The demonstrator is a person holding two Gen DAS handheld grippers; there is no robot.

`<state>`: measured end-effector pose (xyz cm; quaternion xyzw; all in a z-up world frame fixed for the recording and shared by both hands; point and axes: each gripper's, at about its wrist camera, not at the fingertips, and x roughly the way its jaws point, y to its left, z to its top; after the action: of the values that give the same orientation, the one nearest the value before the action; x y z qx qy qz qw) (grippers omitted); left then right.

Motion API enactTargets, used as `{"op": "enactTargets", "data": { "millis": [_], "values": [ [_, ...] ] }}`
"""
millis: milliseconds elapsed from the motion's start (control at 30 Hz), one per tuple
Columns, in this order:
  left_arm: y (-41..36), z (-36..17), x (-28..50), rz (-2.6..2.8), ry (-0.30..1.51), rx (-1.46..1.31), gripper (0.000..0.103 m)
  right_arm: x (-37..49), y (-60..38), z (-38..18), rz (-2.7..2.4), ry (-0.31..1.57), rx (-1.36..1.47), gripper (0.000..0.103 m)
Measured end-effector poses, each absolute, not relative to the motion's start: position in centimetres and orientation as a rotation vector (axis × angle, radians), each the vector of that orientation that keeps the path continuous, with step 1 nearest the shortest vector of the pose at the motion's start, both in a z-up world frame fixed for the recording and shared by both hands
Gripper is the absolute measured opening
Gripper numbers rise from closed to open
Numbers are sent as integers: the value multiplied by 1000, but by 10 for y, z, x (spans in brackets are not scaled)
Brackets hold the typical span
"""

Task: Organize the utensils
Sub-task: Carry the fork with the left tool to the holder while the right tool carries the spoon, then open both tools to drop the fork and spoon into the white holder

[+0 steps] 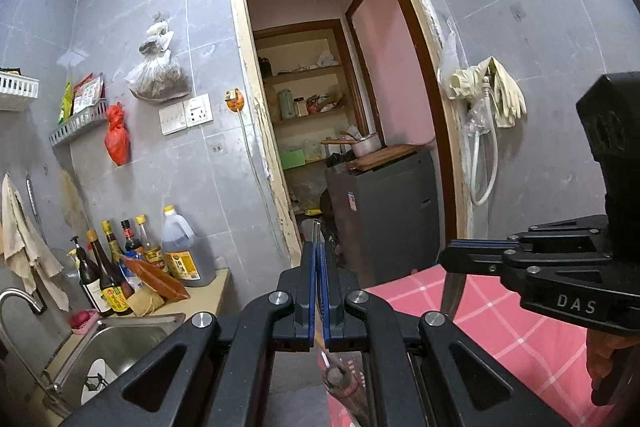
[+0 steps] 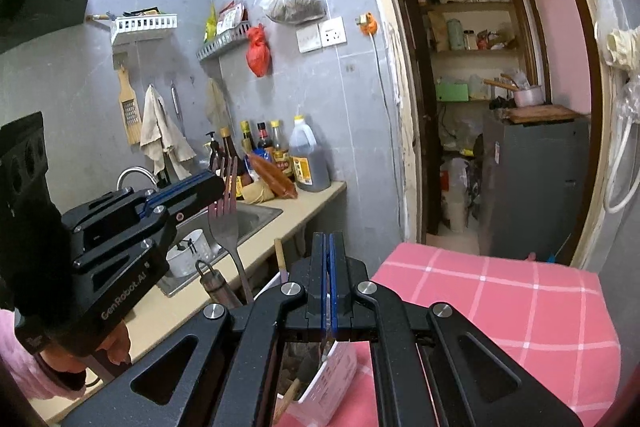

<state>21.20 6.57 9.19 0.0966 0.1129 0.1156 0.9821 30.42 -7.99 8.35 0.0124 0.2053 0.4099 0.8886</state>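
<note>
My left gripper (image 1: 318, 251) is shut on a metal fork, whose tines (image 1: 317, 231) stick up edge-on between the fingers. In the right wrist view the same left gripper (image 2: 212, 187) holds the fork (image 2: 225, 223) upright, handle pointing down. My right gripper (image 2: 325, 247) is shut on a thin blade-like utensil; from the left wrist view this right gripper (image 1: 452, 261) holds a knife blade (image 1: 452, 293) hanging down. A white utensil basket (image 2: 332, 375) with handles inside sits below my right gripper on the pink checked cloth (image 2: 500, 299).
A steel sink (image 2: 248, 219) with a white bowl (image 2: 188, 253) lies left, with sauce bottles (image 2: 276, 155) on the counter. An open doorway (image 1: 340, 107) ahead leads to a pantry with a grey cabinet (image 1: 392, 211). Grey tiled walls carry racks, bags and gloves.
</note>
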Motion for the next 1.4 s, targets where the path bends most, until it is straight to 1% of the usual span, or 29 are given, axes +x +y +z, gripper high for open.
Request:
{"op": "enactTargets", "data": {
  "millis": [600,800,1167,1200,1233,1267,1300,1333,1367,1400],
  "values": [
    [93,65,209,107,354,-27,4,315,-76,48,896,587,155,3],
    [101,60,211,40,394,-93,7,312,-81,44,868,590,173,3],
    [112,58,207,-33,386,-210,7,291,-102,53,737,543,173,3],
    [112,58,206,-40,386,-212,10,287,-106,54,710,538,174,6],
    [111,58,205,-44,387,-213,14,285,-110,54,696,533,178,13],
    [110,57,204,-51,388,-215,21,283,-113,56,684,529,181,18],
    [108,57,203,-56,387,-219,30,280,-118,57,664,521,185,27],
    [107,56,202,-59,384,-227,34,277,-122,58,653,514,188,29],
    [105,55,200,-63,382,-234,36,274,-126,59,642,508,189,29],
    [102,54,199,-68,384,-237,36,271,-130,60,629,502,189,29]
  ]
}}
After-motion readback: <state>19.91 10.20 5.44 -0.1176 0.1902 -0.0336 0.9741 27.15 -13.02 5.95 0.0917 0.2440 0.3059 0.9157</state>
